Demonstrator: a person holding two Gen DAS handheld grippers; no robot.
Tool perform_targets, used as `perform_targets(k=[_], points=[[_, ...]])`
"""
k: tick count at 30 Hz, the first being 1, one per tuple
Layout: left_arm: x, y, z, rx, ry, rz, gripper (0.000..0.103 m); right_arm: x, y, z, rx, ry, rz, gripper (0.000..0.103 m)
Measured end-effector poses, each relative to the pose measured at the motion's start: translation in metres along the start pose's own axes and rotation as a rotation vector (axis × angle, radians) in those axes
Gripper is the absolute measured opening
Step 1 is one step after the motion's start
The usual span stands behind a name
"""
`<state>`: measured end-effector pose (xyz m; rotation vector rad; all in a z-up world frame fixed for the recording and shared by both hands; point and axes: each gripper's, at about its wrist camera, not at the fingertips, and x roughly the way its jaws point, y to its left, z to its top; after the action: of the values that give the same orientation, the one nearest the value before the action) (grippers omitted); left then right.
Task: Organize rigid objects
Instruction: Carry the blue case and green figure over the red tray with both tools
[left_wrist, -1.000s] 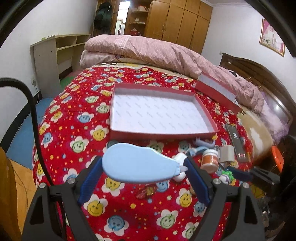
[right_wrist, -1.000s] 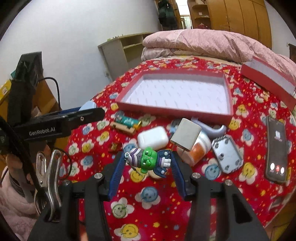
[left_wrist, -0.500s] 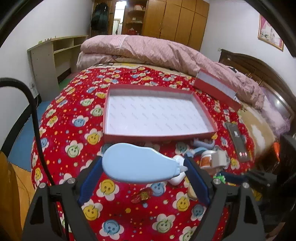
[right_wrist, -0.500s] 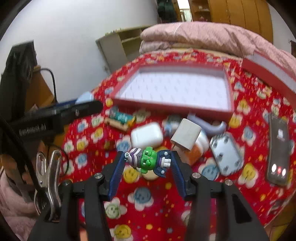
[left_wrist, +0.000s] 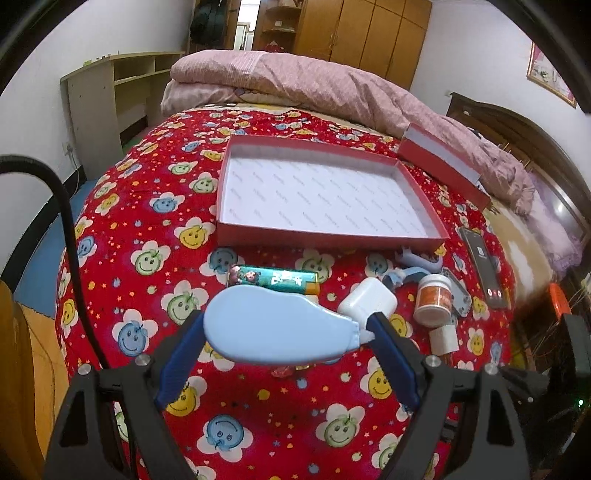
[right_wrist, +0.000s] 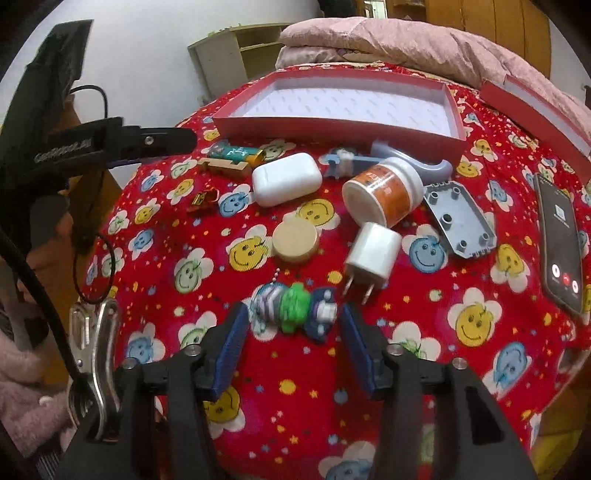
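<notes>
The shallow red cardboard box with a white lining (left_wrist: 325, 192) lies empty on my smiley-flower bedspread (left_wrist: 140, 258), past the loose clutter. My left gripper (left_wrist: 286, 328) pinches a pale-blue teardrop-shaped plastic case (left_wrist: 273, 326) end to end, a grip I judge likely to pivot. My right gripper (right_wrist: 291, 319) brackets the small green-and-purple toy figure (right_wrist: 293, 312), though whether both pads touch I cannot tell, so it may drop short.

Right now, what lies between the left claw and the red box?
In the left wrist view, only the green tube on the bedspread, short of the red box.
</notes>
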<state>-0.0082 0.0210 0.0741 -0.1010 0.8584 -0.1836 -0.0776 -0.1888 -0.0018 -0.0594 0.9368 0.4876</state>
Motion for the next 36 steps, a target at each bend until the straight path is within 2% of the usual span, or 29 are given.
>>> perform_targets(k=[7,16,23,25,36], points=[[-0.001,-0.003,-0.002,0.008,0.000,-0.009,0.090,-0.010,0.010,-0.004,-0.040,-0.008,0.010,0.061],[-0.002,-0.004,-0.002,0.013,-0.006,-0.007,0.090,0.009,0.008,0.001,0.001,0.029,-0.020,0.061],[-0.002,-0.004,-0.002,0.012,-0.005,-0.008,0.090,0.016,0.020,0.006,-0.041,0.019,-0.044,0.061],[-0.002,-0.004,-0.002,0.014,-0.007,-0.007,0.090,0.016,0.024,0.005,-0.065,0.019,-0.049,0.051],[-0.006,-0.005,0.008,0.026,-0.027,0.000,0.090,-0.006,0.021,0.015,-0.068,-0.019,-0.001,0.051]])
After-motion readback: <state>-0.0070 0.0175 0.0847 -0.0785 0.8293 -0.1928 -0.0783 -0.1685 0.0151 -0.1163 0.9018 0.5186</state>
